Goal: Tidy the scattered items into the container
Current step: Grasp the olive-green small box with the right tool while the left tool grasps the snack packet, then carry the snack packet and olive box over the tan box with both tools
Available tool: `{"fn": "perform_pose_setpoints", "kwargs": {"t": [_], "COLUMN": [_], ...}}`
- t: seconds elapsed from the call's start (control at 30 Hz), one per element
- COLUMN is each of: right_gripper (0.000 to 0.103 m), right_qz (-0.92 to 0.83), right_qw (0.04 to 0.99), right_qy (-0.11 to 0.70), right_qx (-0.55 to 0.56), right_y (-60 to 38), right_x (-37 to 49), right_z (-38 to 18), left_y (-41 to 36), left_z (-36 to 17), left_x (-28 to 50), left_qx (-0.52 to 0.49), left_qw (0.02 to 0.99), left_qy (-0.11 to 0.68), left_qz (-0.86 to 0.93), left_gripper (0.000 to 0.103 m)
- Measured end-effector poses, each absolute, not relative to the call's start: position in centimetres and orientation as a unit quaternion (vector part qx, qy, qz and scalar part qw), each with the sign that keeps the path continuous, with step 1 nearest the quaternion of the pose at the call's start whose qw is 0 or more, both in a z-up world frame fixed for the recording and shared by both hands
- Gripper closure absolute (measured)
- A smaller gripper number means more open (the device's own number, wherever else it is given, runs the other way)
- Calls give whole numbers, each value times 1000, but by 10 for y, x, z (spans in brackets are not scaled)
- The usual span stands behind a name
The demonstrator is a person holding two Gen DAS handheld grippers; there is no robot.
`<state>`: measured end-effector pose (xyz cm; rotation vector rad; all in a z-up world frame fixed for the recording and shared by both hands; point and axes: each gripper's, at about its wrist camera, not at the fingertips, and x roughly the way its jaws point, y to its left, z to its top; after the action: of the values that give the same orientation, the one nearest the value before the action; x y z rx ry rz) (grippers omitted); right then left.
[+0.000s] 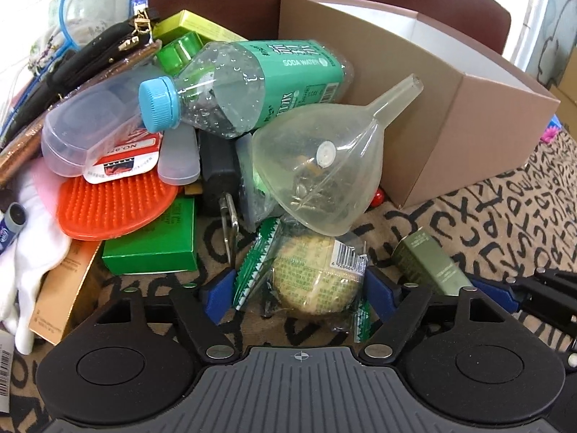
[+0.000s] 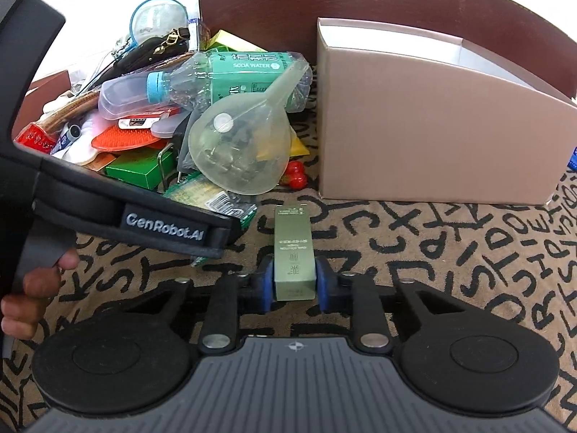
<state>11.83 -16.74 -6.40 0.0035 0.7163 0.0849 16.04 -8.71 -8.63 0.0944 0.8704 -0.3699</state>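
Right gripper [image 2: 293,281] jaws clamp olive box [image 2: 293,252].

A tan cloth [image 2: 414,238] printed with black letters covers the lower half of the frame, and a dark reddish-brown chair back [image 2: 288,11] curves across the top; at the upper right in the left wrist view, pale curtain [image 1: 555,29]

"SODA WATER" on green bottle label [image 1: 306,61], "GenRobot.AI" on black strap [image 2: 164,226], "NO.971" on red-white card [image 1: 126,151]
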Motion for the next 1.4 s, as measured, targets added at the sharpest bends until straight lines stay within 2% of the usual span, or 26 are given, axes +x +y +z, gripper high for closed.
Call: {"fn": "perform_pose_setpoints", "kwargs": {"t": [0.1,0.2,0.5,0.6,0.77,0.9,0.97,1.0,1.1,1.13,1.17,1.2,1.23,1.27,1.4], "right_gripper": [77,77,77,77,76,75,67,65,64,64,64,66,75,77,77], "right_qz": [45,47,56,63,58,60,61,60,60,59,59,59,59,59,57], "right_qw": [935,933,929,928,929,928,929,929,930,930,930,930,929,929,930], "right_qy": [353,355,365,367,366,367,366,365,363,363,362,363,364,365,363], "right_qx": [6,7,-1,-4,8,11,13,13,8,8,7,7,4,1,8], "right_y": [-168,-170,-171,-170,-171,-171,-171,-170,-169,-169,-169,-169,-169,-169,-170], "right_x": [115,107,73,64,63,64,64,64,65,66,66,67,67,66,60], "right_z": [-63,-63,-60,-59,-58,-58,-58,-58,-58,-59,-59,-60,-60,-59,-54], "left_y": [-84,-82,-54,-46,-44,-43,-43,-44,-46,-48,-49,-50,-51,-51,-51], "left_z": [-84,-83,-79,-78,-79,-79,-80,-80,-80,-81,-82,-82,-82,-81,-76], "left_x": [157,147,100,84,81,82,84,83,83,84,85,86,85,85,80], "left_qx": [44,49,48,49,49,49,51,54,61,62,63,66,68,68,58], "left_qw": [889,889,879,875,882,884,880,880,881,882,882,881,881,881,879], "left_qy": [421,419,430,436,433,432,436,436,436,435,436,436,435,435,439], "left_qz": [-177,-179,-199,-204,-179,-171,-178,-180,-172,-170,-169,-169,-171,-175,-178], "left_gripper": [34,45,46,43,21,20,35,36,33,24,26,30,37,44,45]}}
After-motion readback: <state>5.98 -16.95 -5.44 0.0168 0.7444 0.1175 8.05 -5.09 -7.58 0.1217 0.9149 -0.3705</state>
